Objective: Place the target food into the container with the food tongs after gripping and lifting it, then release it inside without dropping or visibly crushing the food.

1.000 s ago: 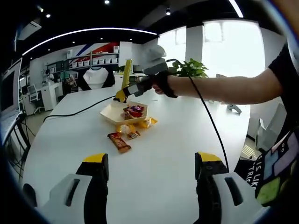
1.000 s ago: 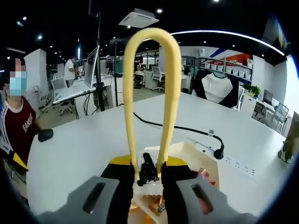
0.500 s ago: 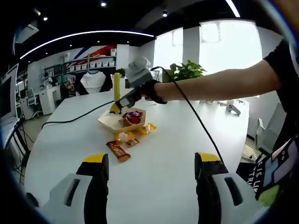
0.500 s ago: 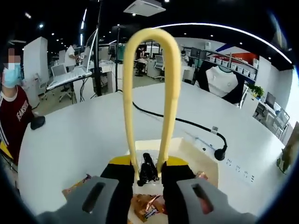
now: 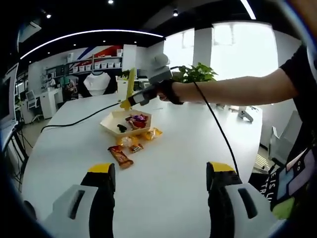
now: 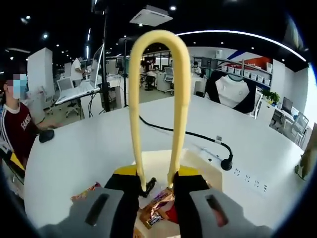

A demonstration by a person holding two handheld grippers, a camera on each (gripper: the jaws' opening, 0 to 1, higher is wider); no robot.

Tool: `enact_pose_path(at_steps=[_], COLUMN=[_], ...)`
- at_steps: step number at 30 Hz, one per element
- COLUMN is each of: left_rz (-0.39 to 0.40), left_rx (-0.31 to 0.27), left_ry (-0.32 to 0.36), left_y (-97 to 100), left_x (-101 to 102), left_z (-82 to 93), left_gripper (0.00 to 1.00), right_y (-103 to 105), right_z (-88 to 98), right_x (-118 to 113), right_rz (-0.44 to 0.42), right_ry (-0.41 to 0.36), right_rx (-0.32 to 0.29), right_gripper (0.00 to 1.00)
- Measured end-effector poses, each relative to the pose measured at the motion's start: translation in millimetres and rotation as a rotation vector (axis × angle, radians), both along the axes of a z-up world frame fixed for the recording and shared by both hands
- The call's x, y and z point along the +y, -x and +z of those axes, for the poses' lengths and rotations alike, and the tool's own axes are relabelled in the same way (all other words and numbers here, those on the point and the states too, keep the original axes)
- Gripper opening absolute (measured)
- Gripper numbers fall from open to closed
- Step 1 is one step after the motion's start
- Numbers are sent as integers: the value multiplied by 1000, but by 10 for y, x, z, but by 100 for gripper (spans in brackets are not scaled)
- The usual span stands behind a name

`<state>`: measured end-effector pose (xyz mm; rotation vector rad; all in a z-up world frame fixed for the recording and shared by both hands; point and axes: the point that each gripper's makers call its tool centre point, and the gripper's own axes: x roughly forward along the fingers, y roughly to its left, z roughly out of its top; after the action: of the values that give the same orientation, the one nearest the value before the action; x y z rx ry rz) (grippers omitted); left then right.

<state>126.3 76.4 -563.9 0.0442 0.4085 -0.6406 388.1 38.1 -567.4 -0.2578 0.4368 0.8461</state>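
Yellow tongs [image 6: 156, 99], which I am clamping in the right gripper [image 6: 156, 191], are hanging spread over the tray [image 5: 111, 120] at frame centre, apparently for release; the dark food [image 5: 122, 128] is lying inside. Left gripper [image 5: 161, 173] is idling open.

In the right gripper view, the right gripper [image 6: 155, 187] hid the yellow tongs' [image 6: 156, 99] tips and much of the container [image 6: 198, 166] toward 6 o'clock. The wrapped snacks [image 5: 130, 144] were too small to identify.
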Motion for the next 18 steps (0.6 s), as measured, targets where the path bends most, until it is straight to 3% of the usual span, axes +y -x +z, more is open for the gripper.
enact_pose_path(at_steps=[10, 18], left_rz=[-17, -21], left_rx=[-8, -8], left_ry=[7, 10], left_y=[15, 21], left_x=[-85, -92], left_z=[10, 5], left_gripper=[80, 80], right_y=[179, 394], right_z=[28, -165], right_x=[-242, -528], right_rz=[-6, -5], right_ry=[-58, -29], right_rx=[12, 10], right_gripper=[25, 25])
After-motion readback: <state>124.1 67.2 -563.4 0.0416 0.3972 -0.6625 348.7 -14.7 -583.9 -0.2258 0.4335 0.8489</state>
